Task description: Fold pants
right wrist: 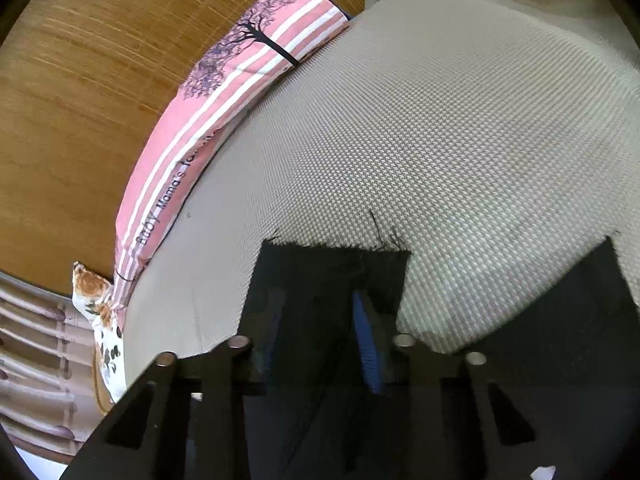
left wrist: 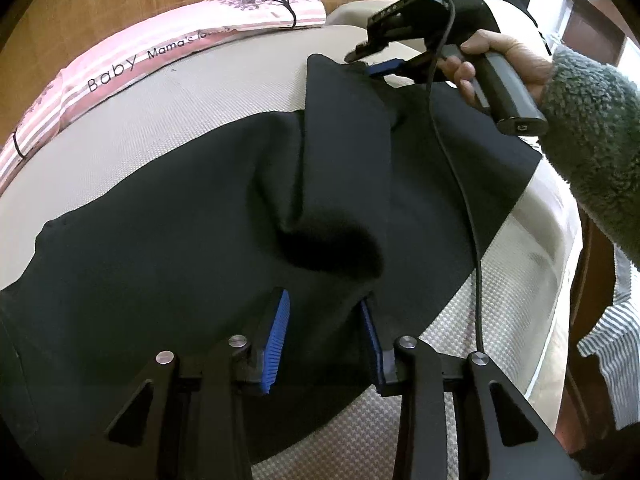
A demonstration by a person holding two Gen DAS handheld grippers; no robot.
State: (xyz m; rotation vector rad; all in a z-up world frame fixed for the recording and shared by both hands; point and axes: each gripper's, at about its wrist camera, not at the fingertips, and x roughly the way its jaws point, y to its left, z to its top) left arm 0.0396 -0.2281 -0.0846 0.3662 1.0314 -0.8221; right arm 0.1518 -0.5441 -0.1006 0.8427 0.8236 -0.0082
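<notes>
1. Nearest to me, the left hand-held gripper point(left wrist: 326, 312) sat over the near edge of the black pants point(left wrist: 192, 248). Its blue pads stood apart with dark cloth between them, and I could not tell whether they pressed on it.
2. The pants lay spread on the grey bed point(left wrist: 160, 120), one leg folded over just beyond that hand-held gripper and rumpled at the crotch.
3. Farther off, the right hand-held gripper point(left wrist: 366, 58), held by a hand point(left wrist: 508, 60) in a fleecy sleeve point(left wrist: 592, 132), had its pads together on the hem point(right wrist: 332, 264) of that leg; its own camera showed the frayed cuff between the fingers.
4. Beyond it all lay a pink pillow point(left wrist: 168, 40) against the wall.
5. I judged the step to be gripping both ends for a fold. Next I needed a sure left grip, then an even lift and carry.
</notes>
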